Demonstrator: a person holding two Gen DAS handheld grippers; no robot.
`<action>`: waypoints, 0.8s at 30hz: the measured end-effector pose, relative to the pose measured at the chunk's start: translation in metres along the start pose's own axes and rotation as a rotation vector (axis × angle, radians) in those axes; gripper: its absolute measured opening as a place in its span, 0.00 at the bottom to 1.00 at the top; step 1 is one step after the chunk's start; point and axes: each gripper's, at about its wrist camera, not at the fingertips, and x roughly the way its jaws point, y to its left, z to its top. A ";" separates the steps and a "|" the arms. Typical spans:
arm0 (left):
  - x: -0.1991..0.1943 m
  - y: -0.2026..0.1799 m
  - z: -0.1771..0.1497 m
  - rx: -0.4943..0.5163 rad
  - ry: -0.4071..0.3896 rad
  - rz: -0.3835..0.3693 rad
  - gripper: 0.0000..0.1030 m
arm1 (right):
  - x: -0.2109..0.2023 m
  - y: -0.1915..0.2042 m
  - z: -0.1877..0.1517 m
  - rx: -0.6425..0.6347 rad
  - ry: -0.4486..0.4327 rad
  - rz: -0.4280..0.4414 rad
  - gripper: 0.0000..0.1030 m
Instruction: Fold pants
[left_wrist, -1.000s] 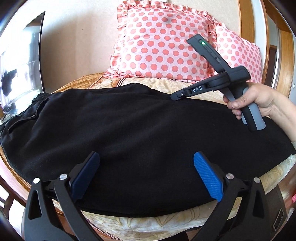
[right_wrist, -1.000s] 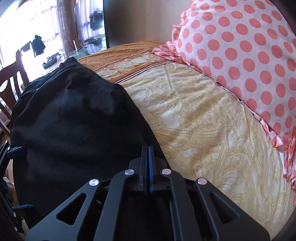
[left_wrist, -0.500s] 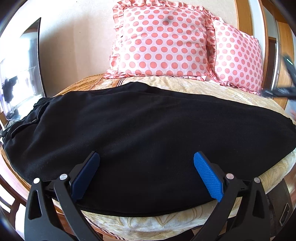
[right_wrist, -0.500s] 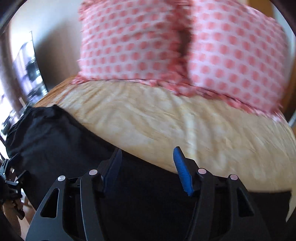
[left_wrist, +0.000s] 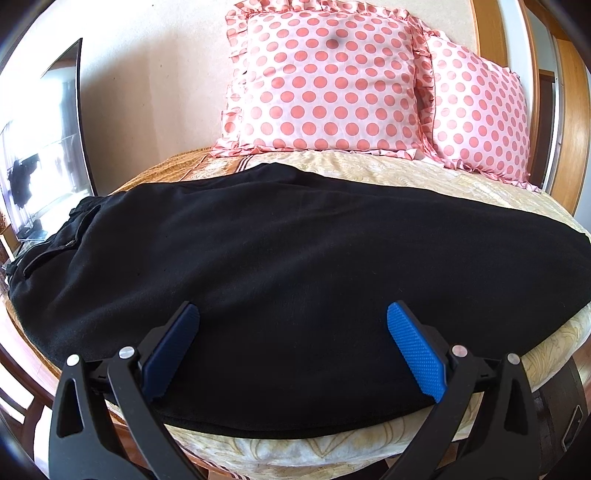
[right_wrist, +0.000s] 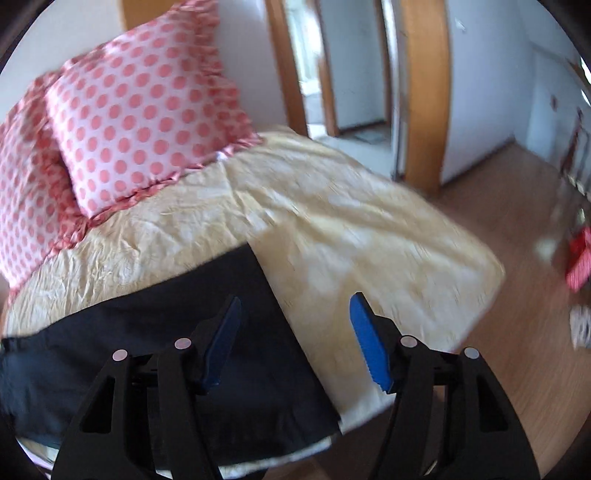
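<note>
The left gripper (left_wrist: 293, 347) stood spread wide, its two blue pads (left_wrist: 415, 356) well apart and pinching nothing. Between and beyond its fingers lay the black pants (left_wrist: 295, 258), stretched lengthwise across the cream bedspread (left_wrist: 424, 173), with the waist end far off to the gripper's left and the leg ends off to its right. Whether the pads touched the cloth below them could not be told; they appeared to hang just over its near edge. Ahead of this gripper, past the pants, two pink polka-dot pillows (left_wrist: 332, 85) leaned against the wall.

The right gripper (right_wrist: 295, 339) had its jaws apart and opening, with nothing gripped between them. The blurred right wrist view showed the hem end of the pants (right_wrist: 221, 369) under and around its left finger, while its right finger (right_wrist: 369, 350) hung over bare bedspread (right_wrist: 369, 229) just beside the hem. The pillows (right_wrist: 140, 114) sat ahead and to the left of it, and a wooden door frame (right_wrist: 424, 85) stood farther ahead.

No brand, label or writing could be read in either view.
</note>
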 end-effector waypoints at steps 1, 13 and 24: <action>0.000 0.000 0.000 -0.002 0.003 0.001 0.98 | 0.008 0.008 0.005 -0.030 0.007 0.012 0.61; 0.005 -0.003 0.004 -0.017 0.019 0.033 0.98 | 0.057 0.034 0.009 -0.157 0.062 0.014 0.10; 0.008 -0.005 0.005 -0.023 0.018 0.044 0.98 | 0.063 0.031 0.030 -0.139 0.027 0.036 0.04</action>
